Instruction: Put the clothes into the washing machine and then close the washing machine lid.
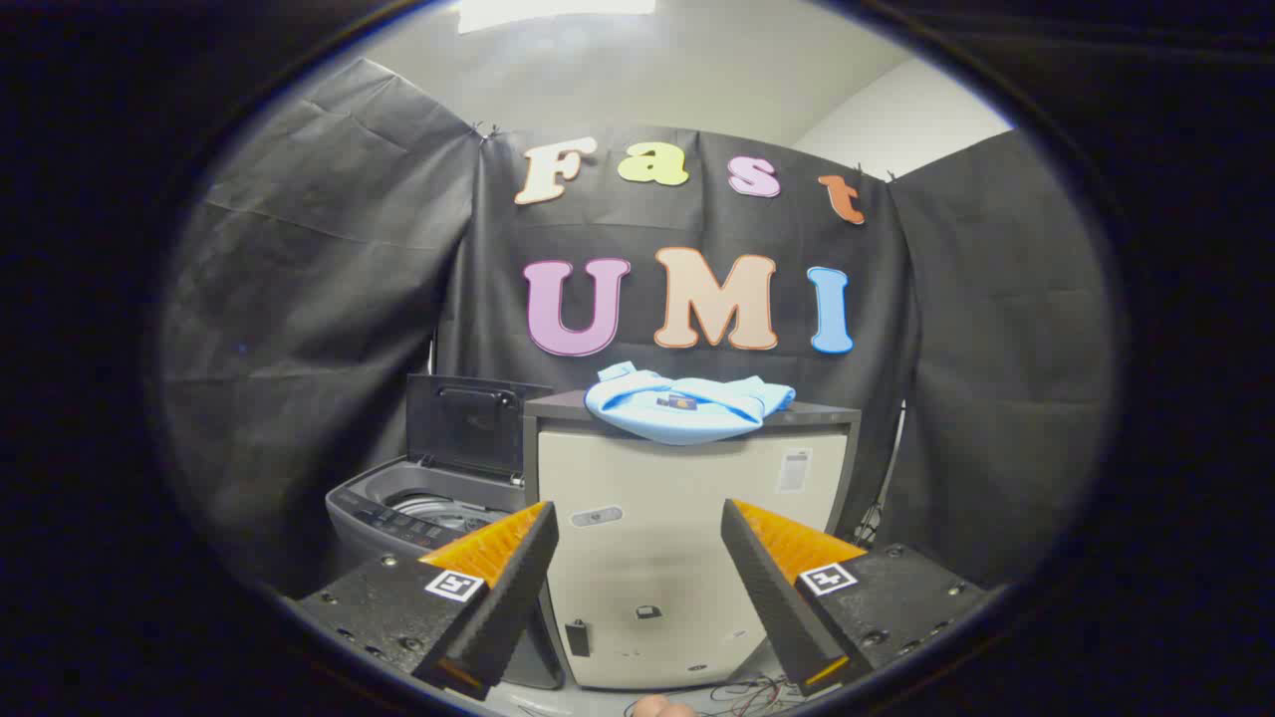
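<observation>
A light blue piece of clothing [687, 406] lies bunched on top of a tall cream cabinet [687, 558], well beyond my fingers. To the cabinet's left stands a grey top-loading washing machine [408, 513] with its dark lid [463, 426] raised upright, and the drum opening shows under it. My gripper [637, 523] is open, its two fingers spread wide and nothing between them. It hangs some way in front of the cabinet, below the level of the clothing.
Black cloth walls close the booth behind and on both sides. Loose cables [742, 692] lie on the floor at the cabinet's foot. A white wall [896, 119] rises behind the cloth on the right.
</observation>
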`<state>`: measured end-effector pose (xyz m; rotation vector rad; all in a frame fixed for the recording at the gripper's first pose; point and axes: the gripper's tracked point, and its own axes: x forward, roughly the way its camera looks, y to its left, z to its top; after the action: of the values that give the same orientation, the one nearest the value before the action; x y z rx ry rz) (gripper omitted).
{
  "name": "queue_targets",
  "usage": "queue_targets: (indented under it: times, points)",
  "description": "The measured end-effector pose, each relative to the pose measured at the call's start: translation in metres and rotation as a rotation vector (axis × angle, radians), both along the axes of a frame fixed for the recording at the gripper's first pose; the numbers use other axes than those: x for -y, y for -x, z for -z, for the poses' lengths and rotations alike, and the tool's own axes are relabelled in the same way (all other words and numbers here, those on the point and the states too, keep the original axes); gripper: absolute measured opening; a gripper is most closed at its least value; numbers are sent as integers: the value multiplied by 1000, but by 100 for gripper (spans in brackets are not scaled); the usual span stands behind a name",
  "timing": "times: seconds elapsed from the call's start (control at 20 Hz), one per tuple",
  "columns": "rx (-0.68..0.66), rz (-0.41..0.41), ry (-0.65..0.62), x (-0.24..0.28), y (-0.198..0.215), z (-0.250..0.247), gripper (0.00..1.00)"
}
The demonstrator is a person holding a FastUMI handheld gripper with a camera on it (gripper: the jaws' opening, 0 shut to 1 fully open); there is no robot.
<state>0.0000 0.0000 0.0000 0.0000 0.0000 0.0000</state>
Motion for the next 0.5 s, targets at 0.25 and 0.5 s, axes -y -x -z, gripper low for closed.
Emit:
queue_targets:
  times: [0.25, 0.5]
  points:
    - [2, 3, -4, -1, -6, -7, 99]
    - [0, 28, -7, 5, -15, -16, 99]
